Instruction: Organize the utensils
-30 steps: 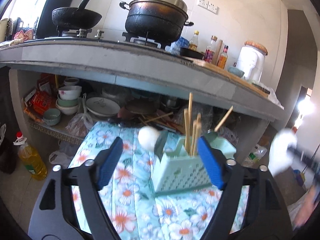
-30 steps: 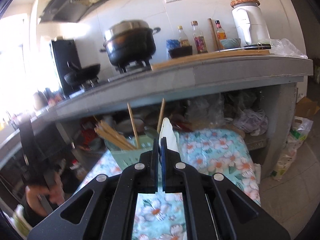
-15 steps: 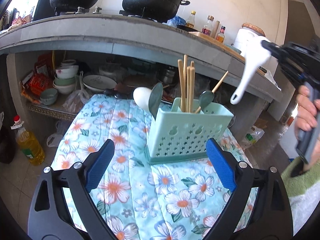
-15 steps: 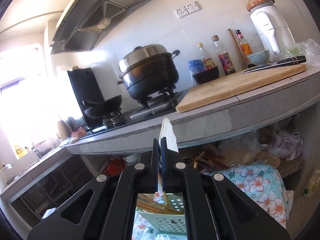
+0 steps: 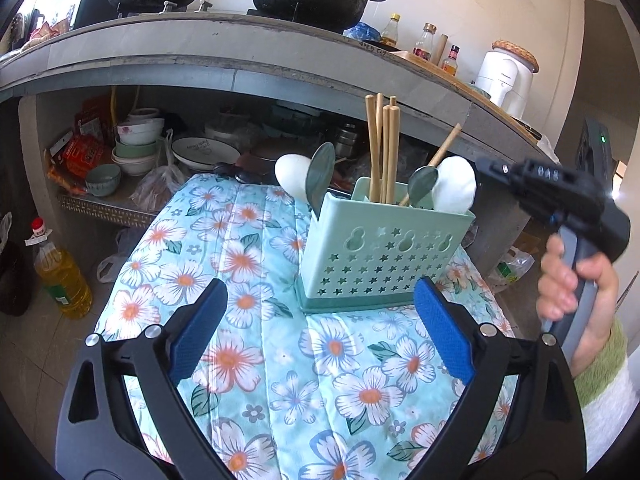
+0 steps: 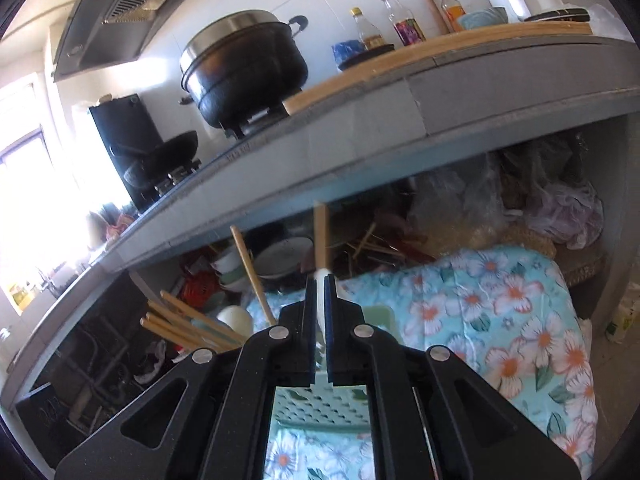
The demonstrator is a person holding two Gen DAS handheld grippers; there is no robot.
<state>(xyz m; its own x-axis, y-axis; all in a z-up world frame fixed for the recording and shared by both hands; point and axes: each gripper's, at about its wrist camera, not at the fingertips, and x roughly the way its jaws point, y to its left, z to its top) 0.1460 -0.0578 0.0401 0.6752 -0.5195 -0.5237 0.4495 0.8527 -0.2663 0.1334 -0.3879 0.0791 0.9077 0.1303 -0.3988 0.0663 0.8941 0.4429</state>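
- Now we are holding the left gripper [image 5: 320,320] wide open, empty, before the caddy [image 5: 380,256].
- We are pinching a white spoon [image 6: 320,304] in the right gripper [image 6: 319,292] over it.

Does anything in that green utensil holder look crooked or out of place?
One chopstick leans far to the right in the green holder while the other chopsticks stand upright together. Otherwise nothing looks spilled or broken on the floral cloth.

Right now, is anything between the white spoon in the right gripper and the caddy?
Nothing visible. The white spoon, pinched by the right gripper, already dips into the right compartment of the caddy, close beside a green spoon and a leaning chopstick.
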